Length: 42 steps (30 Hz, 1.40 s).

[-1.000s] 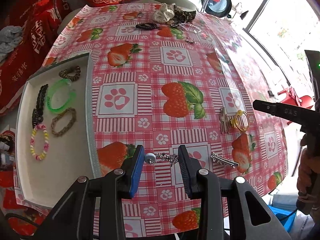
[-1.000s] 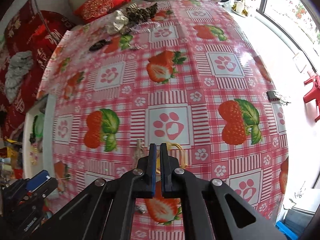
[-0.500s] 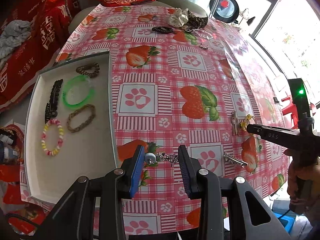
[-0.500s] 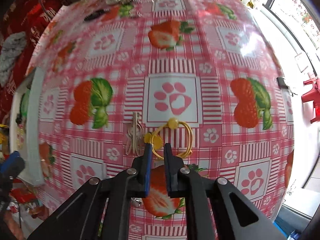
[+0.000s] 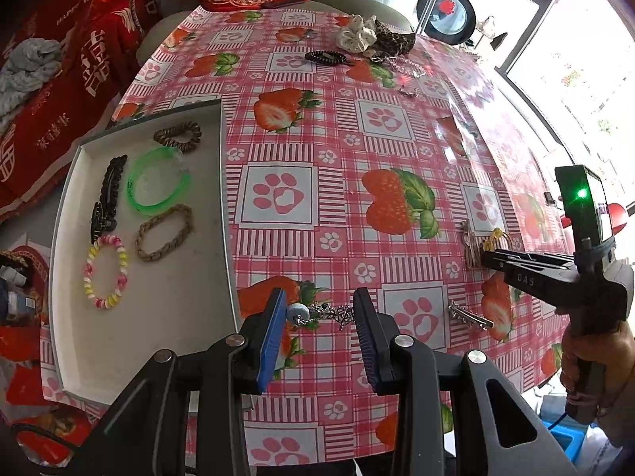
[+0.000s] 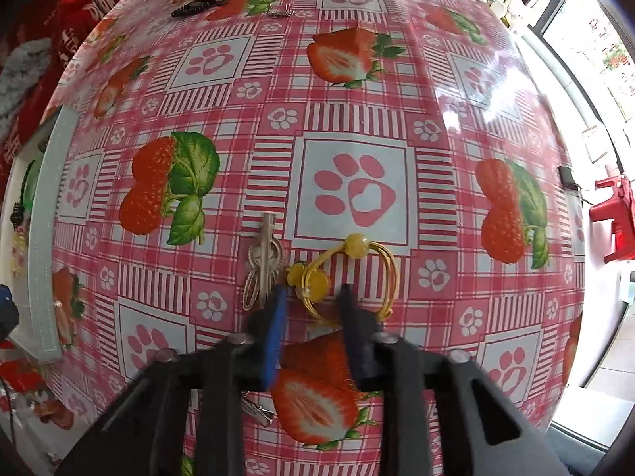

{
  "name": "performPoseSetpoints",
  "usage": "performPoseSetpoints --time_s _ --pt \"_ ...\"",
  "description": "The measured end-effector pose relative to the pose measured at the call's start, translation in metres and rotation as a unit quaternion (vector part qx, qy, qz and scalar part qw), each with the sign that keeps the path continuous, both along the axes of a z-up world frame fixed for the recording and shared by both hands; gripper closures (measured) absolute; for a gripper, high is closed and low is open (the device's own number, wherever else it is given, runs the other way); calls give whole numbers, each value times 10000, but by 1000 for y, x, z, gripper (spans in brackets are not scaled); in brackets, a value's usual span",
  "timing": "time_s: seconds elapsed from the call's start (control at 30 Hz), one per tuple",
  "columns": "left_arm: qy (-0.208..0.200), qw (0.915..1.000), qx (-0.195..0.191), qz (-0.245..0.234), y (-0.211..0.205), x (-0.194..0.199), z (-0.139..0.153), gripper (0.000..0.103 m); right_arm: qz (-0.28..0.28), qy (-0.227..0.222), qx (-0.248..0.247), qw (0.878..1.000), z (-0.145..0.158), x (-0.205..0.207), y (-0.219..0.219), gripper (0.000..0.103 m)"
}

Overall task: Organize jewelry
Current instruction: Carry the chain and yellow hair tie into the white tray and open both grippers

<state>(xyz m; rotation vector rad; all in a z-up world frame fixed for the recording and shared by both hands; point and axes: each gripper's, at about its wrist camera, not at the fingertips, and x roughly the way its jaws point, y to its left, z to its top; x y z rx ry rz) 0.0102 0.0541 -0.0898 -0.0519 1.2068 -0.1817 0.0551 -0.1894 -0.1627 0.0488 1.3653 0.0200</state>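
Our left gripper (image 5: 319,317) gapes around a silver chain (image 5: 323,313) beside the white tray (image 5: 158,337); our right gripper (image 6: 311,309) spreads around the yellow bracelet (image 6: 349,273), a silver clip (image 6: 264,261) alongside.

Bright daylight frm window (image 5: 575,59), fisheye edges warped

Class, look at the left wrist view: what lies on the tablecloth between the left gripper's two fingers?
In the left wrist view, a silver chain with a pale blue bead lies between the open fingers of the left gripper, untouched by either.
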Motion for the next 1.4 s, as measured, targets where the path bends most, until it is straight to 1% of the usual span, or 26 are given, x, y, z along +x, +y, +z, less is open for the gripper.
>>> performPoseSetpoints --time_s 0.03,0.07,0.13,0.4,0.53,0.7,0.83,1.07,1.23,1.4 --pt "8 10000 2 3 0 0 0 61 18 -7 2 10000 1 -1 0 90" --pt "14 10000 8 7 0 1 0 61 34 -40 29 10000 3 -3 0 100" --pt "20 10000 7 22 1 1 0 61 13 -101 92 9999 9 -6 -1 100" --pt "-53 10000 11 57 5 4 6 61 -257 -396 729 9962 44 -10 -13 101" --pt "-85 9998 20 153 13 5 9 61 -162 -547 901 9943 65 -7 -1 101" --pt "-102 9993 57 353 32 3 11 61 50 -703 1159 9908 86 4 23 101" --pt "-97 9982 114 586 54 1 12 61 329 -786 1388 9866 99 10 52 101" --pt "-39 9940 290 1056 102 -5 7 61 1023 -763 1756 9762 110 16 125 101" --pt "37 9906 393 1310 136 -8 -4 61 1498 -672 1916 9676 105 19 180 101" --pt "148 9888 427 1425 159 -8 -20 61 1862 -464 1993 9610 89 17 228 101"
